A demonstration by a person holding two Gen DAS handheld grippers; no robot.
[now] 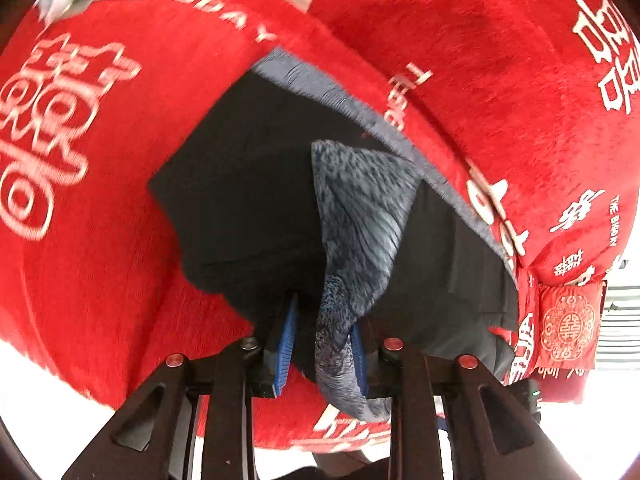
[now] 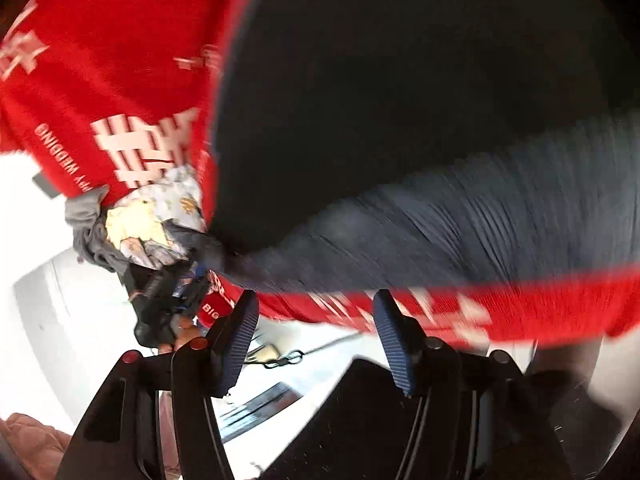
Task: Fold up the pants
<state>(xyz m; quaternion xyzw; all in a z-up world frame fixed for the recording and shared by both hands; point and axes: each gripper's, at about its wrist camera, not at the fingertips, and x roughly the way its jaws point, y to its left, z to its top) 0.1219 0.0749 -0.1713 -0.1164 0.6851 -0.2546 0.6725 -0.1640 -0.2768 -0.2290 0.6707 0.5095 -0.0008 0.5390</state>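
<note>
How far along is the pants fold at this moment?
Partly done: the dark fleece-lined pants lie on the red printed blanket in a compact doubled shape. In hand: the left gripper pinches a corner, grey lining showing. The right gripper is open and empty. Left: laying that corner down.

Black pants with grey fleecy lining; red blanket with white lettering, towards nine o'clock.
</note>
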